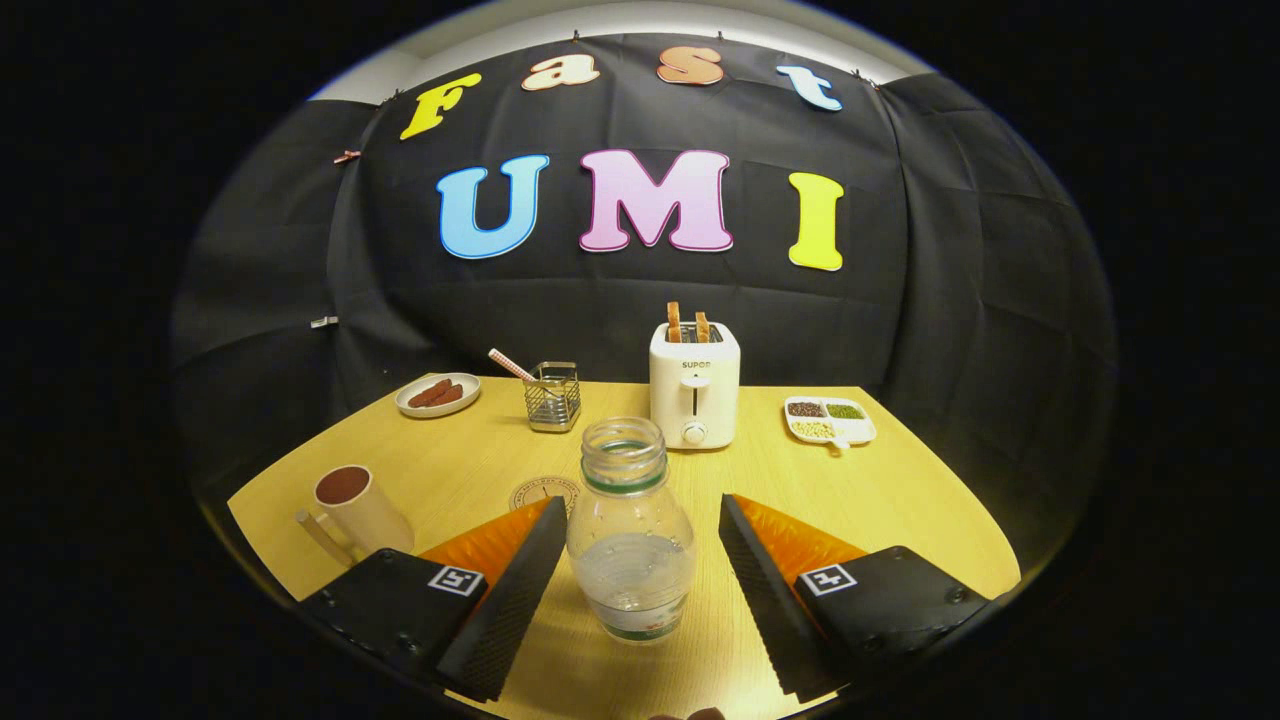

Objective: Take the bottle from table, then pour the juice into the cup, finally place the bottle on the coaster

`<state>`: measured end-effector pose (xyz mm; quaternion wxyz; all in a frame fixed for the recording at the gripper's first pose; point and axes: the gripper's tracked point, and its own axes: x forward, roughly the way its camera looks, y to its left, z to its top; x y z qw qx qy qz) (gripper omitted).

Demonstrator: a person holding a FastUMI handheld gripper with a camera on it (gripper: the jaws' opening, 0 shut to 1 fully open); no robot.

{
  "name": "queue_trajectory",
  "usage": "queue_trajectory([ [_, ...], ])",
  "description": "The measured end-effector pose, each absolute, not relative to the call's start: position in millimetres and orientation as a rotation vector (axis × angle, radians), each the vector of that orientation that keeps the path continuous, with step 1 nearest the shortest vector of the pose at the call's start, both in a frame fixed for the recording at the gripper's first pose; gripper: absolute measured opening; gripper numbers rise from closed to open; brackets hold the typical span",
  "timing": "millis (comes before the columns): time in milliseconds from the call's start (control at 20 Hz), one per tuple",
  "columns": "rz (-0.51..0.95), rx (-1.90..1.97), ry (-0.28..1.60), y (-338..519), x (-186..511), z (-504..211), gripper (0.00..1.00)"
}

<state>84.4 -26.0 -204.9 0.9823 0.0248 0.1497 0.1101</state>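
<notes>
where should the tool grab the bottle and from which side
Grip the bottle on its wide lower body, coming straight ahead, level with the table. It stands upright and uncapped with some liquid in the bottom, so a side grasp keeps it vertical. The tool is open with a finger on each flank, neither pressing yet; closing here looks sound. The narrow neck seems likelier to slip.

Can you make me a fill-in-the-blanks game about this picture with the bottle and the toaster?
1. The clear bottle stands between the two fingers of the tool, and it has no ____ on top.
2. Two slices of ____ stick up from the white toaster.
3. The straw leans in the wire ____ beside the toaster.
4. The tool is ____, with a gap on each side of the bottle.

Answers: cap; toast; basket; open
</notes>
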Motion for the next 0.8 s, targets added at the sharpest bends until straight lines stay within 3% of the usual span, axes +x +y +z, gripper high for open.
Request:
queue_trajectory([
  [800, 0.257, 0.016, 0.299, -18.0, 114.5, -272.3, 0.98],
])
